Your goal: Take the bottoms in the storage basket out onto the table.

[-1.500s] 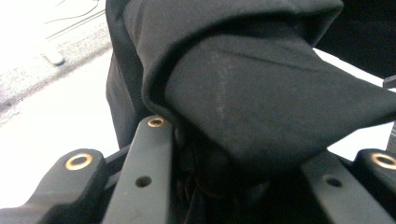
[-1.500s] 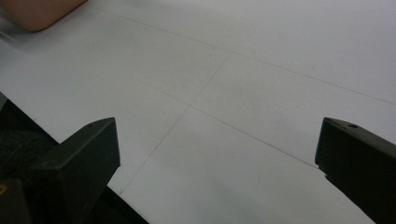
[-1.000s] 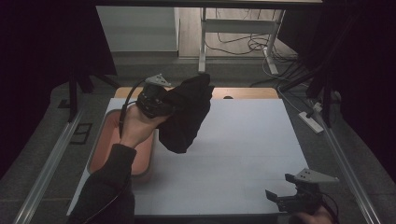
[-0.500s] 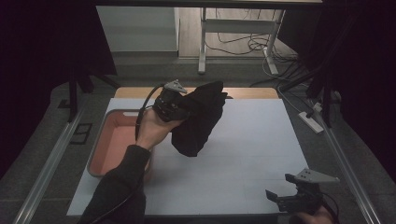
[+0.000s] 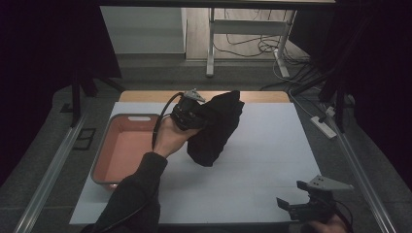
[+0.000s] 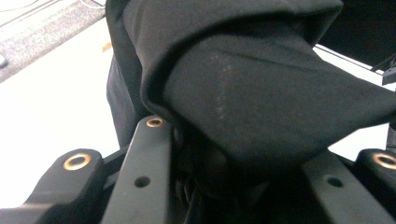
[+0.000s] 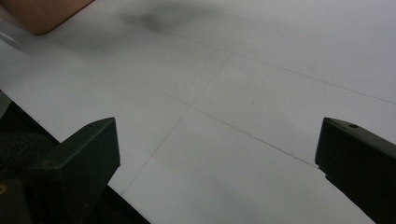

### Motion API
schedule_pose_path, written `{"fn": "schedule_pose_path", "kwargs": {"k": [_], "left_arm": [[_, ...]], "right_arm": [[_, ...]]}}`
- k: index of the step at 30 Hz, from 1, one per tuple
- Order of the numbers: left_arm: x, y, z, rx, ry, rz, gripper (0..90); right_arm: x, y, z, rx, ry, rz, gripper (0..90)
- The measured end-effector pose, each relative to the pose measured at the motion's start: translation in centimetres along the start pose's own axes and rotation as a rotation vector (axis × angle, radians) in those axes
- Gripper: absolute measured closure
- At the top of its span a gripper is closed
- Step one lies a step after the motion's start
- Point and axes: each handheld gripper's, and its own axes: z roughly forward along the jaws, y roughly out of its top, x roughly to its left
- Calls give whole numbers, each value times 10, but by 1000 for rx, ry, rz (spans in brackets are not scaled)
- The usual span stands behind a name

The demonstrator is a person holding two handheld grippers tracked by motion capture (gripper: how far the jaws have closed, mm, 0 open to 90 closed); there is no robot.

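A black cloth [image 5: 216,128] hangs in a bunch above the middle of the white table sheet [image 5: 252,194]. My left gripper [image 5: 192,112] is shut on its upper part, and the person's left hand holds it up beside the tray. In the left gripper view the black cloth [image 6: 243,88] bulges over and between the two jaws. My right gripper [image 5: 306,206] rests low at the table's front right corner. Its jaws stand wide apart in the right gripper view, with only bare white sheet [image 7: 224,84] between them.
A salmon-coloured tray [image 5: 124,148] with a grey rim lies on the left of the table, and its corner [image 7: 42,14] appears in the right gripper view. Metal rails run along both table sides. A power strip [image 5: 324,125] and cables lie on the floor at the right.
My left gripper has carried the black cloth to the right, off the tray and over the middle of the table. The right gripper has stayed put.
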Motion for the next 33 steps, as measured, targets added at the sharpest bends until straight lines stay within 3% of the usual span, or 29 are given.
{"fn": "schedule_pose_path", "kwargs": {"k": [33], "left_arm": [[6,-36,74,113,-1,-47,705]], "right_arm": [[0,0,0,0,0,-4,4]]}}
